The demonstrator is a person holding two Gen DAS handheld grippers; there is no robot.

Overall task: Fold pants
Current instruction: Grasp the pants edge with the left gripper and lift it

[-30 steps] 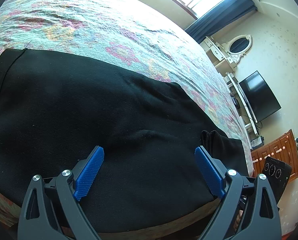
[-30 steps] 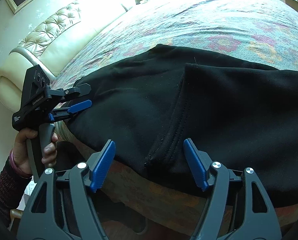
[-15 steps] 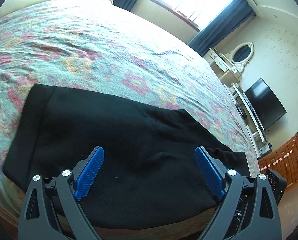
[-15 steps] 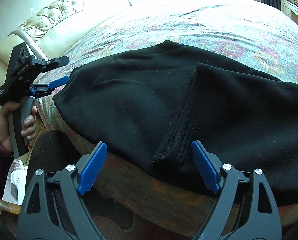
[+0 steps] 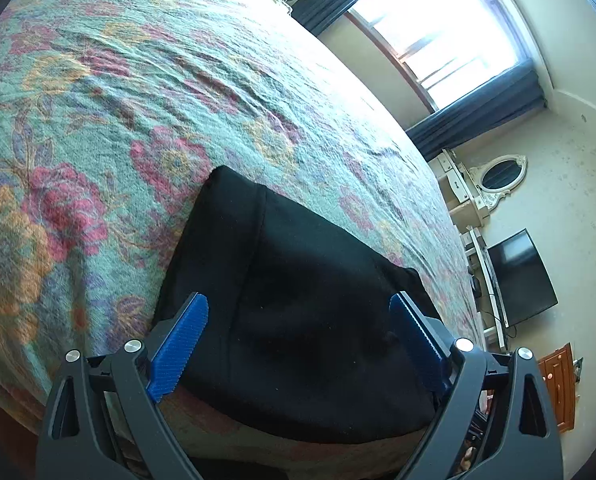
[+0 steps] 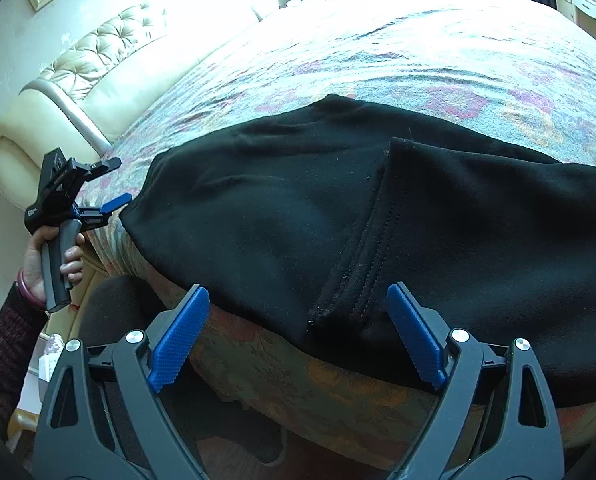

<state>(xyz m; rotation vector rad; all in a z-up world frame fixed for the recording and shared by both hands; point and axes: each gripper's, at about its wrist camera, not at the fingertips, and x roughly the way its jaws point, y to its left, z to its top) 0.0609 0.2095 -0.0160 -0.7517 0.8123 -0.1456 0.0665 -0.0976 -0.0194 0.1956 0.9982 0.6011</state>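
Observation:
Black pants (image 6: pixel 377 216) lie folded along the near edge of the bed, a stitched hem (image 6: pixel 361 264) lying across the lower layer. In the left wrist view the pants (image 5: pixel 305 312) run away from me along the bed edge. My left gripper (image 5: pixel 299 344) is open and empty, just off the pants' near end; it also shows in the right wrist view (image 6: pixel 114 188), left of the pants' left end. My right gripper (image 6: pixel 298 340) is open and empty, in front of the bed edge below the hem.
The floral bedspread (image 5: pixel 138 120) covers the bed beyond the pants. A tufted cream headboard (image 6: pixel 98 64) is at the left. A TV (image 5: pixel 521 276), vanity mirror (image 5: pixel 501 174) and wooden cabinet (image 5: pixel 557 388) stand along the right wall. The window (image 5: pixel 441 24) is at the back.
My left gripper has pulled back and swung left off the pants, showing more bedspread. My right gripper has backed away slightly from the bed edge. Both stay open.

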